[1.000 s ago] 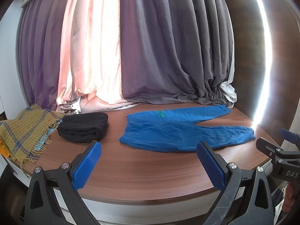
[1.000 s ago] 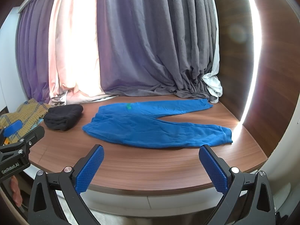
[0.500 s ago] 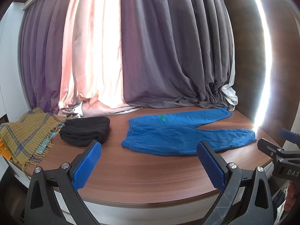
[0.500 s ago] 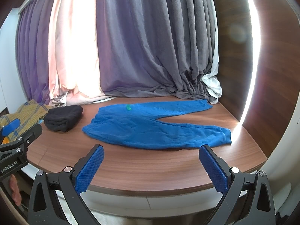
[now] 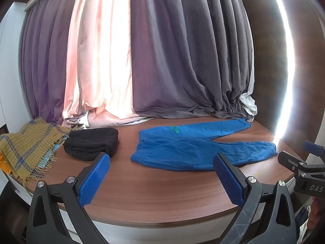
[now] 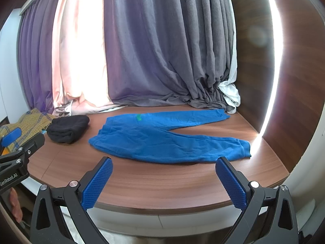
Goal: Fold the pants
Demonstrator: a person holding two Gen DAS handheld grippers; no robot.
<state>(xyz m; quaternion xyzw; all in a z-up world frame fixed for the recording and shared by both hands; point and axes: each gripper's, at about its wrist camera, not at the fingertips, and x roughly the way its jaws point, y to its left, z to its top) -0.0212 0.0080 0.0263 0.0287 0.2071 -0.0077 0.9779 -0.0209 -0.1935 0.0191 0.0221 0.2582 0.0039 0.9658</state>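
Blue pants (image 5: 195, 146) lie flat on the wooden table (image 5: 154, 187), waistband to the left, both legs spread to the right in a V; they also show in the right wrist view (image 6: 162, 138). A small green mark sits near the waist. My left gripper (image 5: 161, 160) is open and empty, above the table's front edge, short of the pants. My right gripper (image 6: 163, 162) is open and empty, just in front of the near leg. Each gripper shows at the edge of the other's view.
A folded black garment (image 5: 91, 143) lies left of the pants. A yellow plaid scarf (image 5: 28, 144) hangs over the table's left edge. Grey and pink curtains (image 5: 162, 61) pool along the back. A wooden wall panel (image 6: 284, 81) with a light strip stands at the right.
Both views have shifted slightly; the pants appear a little nearer and lower in frame. The pants have not moved and both grippers stay open.
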